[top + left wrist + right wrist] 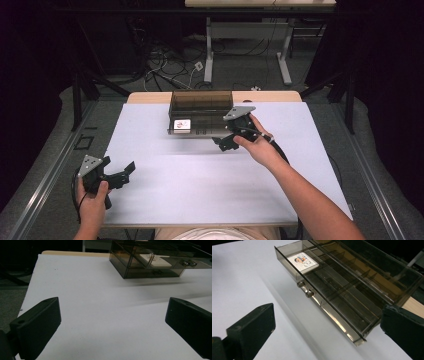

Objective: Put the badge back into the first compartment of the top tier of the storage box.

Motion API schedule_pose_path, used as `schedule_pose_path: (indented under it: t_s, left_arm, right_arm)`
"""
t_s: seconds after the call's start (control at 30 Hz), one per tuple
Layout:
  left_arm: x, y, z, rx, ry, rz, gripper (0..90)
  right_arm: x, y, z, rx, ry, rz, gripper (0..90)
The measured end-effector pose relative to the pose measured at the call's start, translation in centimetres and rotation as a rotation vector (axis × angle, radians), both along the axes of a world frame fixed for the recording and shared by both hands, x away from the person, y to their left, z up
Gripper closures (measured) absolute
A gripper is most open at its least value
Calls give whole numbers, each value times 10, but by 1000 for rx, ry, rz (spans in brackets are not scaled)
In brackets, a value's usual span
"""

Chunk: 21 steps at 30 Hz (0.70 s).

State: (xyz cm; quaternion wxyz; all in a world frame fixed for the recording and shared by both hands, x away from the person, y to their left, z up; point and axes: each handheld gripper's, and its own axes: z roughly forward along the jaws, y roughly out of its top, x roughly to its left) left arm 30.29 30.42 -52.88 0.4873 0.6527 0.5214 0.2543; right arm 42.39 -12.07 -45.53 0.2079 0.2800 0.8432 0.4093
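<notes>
Drawer (329, 302): smoked clear plastic, pulled out from the box (201, 102) at 12 o'clock on the white desk (200, 190). Two small knobs (305, 288) on its front. One card (302, 261) lies in an end compartment; the other compartments look bare.

Right claw (226, 142): spread, pinching nothing, at the drawer's front edge.

Left claw (120, 175): spread, idle at 8 o'clock, well apart.

Step judged: working the drawer. Next move calls for closing on a knob or pressing the front squarely.
</notes>
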Motion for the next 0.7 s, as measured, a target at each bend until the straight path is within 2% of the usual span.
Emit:
schedule_pose_path:
  t_s: [0.33,0.7]
  left_arm:
    - [0,0,0,2,3,-2,4]
    - [0,-1,0,6,2,-3,4]
  right_arm:
    - [-17,-28,-7,38,-24,-57,0]
    - [-42,-74,-22,131,-27,-166,0]
